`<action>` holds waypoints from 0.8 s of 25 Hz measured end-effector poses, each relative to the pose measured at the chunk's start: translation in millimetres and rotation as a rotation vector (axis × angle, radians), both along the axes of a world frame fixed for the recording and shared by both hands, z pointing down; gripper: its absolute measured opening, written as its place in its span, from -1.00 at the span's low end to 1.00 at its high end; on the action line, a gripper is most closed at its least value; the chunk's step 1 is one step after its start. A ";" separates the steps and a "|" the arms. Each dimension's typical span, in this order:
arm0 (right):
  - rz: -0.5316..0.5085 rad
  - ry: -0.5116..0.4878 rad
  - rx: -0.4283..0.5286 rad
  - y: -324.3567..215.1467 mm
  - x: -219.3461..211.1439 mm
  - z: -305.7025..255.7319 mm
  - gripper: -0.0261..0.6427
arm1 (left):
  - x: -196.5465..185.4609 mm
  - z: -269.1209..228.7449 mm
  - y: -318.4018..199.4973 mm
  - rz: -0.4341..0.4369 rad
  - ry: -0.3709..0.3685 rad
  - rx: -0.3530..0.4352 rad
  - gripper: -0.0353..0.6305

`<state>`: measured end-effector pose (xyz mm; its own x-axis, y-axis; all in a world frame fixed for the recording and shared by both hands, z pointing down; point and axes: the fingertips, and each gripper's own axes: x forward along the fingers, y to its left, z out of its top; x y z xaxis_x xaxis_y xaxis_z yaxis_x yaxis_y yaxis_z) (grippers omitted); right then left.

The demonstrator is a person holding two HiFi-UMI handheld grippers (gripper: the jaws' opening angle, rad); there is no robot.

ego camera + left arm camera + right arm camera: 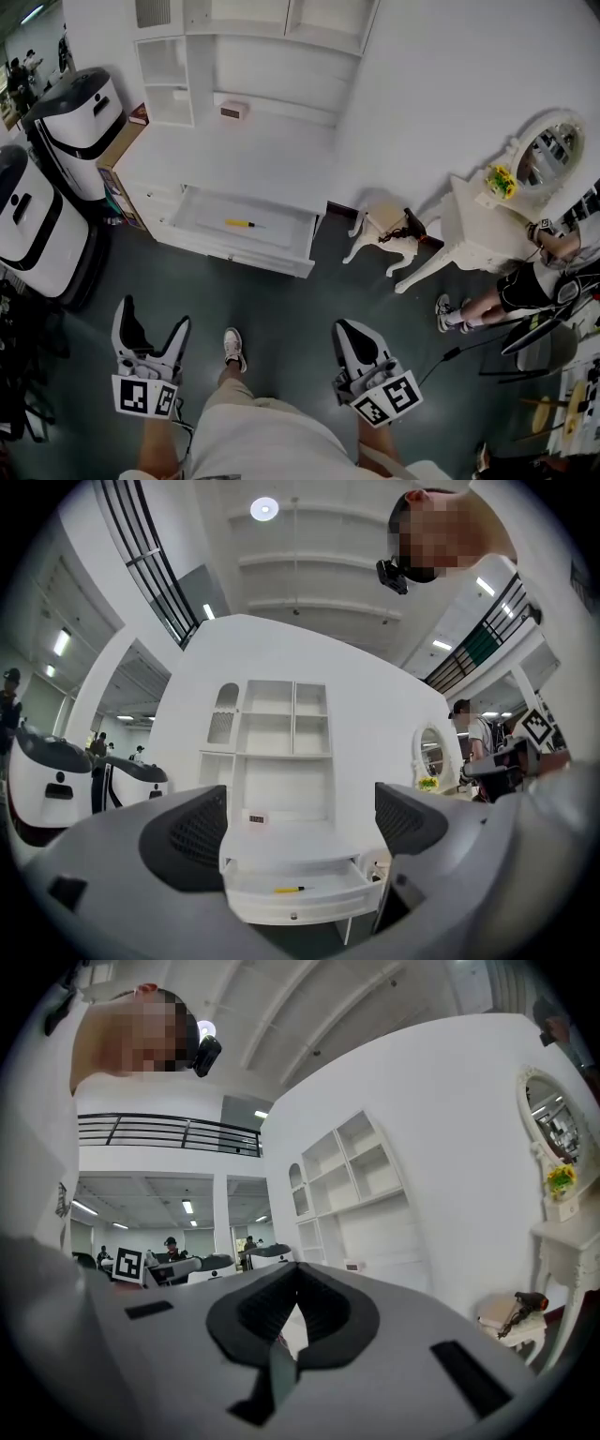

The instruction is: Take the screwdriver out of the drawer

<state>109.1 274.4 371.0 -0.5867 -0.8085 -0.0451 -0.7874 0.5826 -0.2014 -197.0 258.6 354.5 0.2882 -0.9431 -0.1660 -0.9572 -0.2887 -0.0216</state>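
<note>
L gripper (153, 314): jaws wide apart, nothing betw them. R gripper (347, 328): jaws together, empty. Both are held low by the person's legs, well short of the white desk (234, 155). The drawer (244, 255) stands pulled out of the desk front. The yellow screwdriver (241, 223) lies flat inside near the middle, untouched. Judging by that, opening is done; reach, grip & lift-out are left. The screwdriver is ahead of both grippers, well apart, and the L gripper view frames it betw its 2 jaws.

screwdriver: slim yellow-handled screwdriver (239, 223), lying flat | in: open white drawer (246, 255) | place: well ahead of left gripper (155, 314), untouched
</note>
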 end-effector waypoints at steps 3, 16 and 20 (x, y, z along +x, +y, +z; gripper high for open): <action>0.027 0.012 -0.011 -33.7 0.4 2.5 -0.89 | 2.1 3.0 -44.1 0.029 0.012 -0.003 0.53; 0.018 0.084 -0.038 -237.4 -91.1 -16.8 -0.89 | -61.7 29.2 -250.3 0.090 0.028 -0.097 0.53; 0.037 0.111 -0.051 -283.1 -111.0 -19.8 -0.89 | -76.7 36.5 -302.9 0.121 0.051 -0.113 0.53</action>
